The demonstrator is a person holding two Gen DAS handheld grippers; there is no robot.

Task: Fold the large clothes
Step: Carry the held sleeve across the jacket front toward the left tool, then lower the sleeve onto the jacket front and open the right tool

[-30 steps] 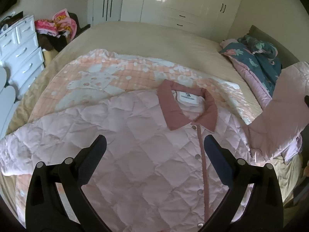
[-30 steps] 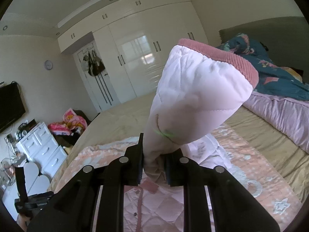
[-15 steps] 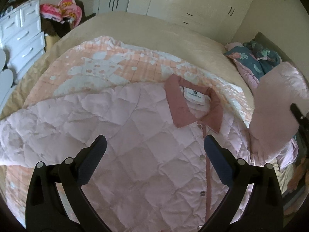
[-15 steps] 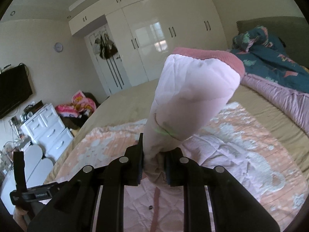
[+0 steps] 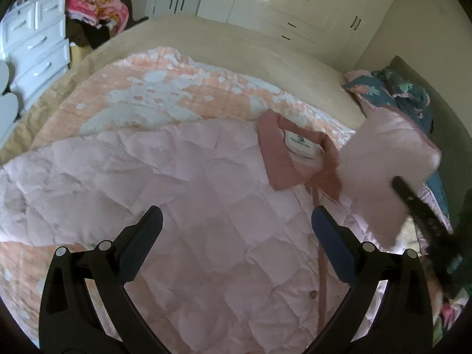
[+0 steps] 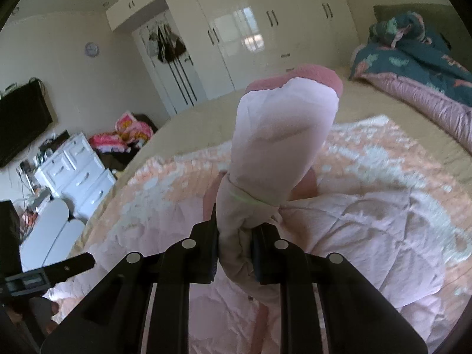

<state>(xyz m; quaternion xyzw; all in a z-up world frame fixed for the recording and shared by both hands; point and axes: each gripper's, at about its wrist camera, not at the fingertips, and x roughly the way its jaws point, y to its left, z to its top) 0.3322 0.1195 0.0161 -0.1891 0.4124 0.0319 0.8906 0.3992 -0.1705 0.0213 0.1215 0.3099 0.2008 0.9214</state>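
A pale pink quilted jacket (image 5: 183, 194) with a dusty-rose collar (image 5: 277, 159) lies front up on the bed, its button placket running down the right. My left gripper (image 5: 236, 230) is open and empty, hovering over the jacket's chest. My right gripper (image 6: 234, 253) is shut on the jacket's right sleeve (image 6: 280, 138), holding it raised, pink ribbed cuff (image 6: 298, 75) on top, over the jacket body. In the left wrist view that lifted sleeve (image 5: 383, 165) hangs by the collar with the right gripper's black body below it.
The jacket rests on a peach and white blanket (image 5: 165, 94) on a beige bed (image 5: 236, 44). A teal floral duvet (image 6: 413, 53) is heaped at the head. White drawers (image 5: 35, 47) and piled clothes (image 5: 97, 8) stand left; wardrobes (image 6: 242, 29) beyond.
My right gripper has carried the lifted sleeve inward and lower, from beside the bed's edge to over the jacket near the collar. My left gripper stayed open and moved slightly over the jacket.
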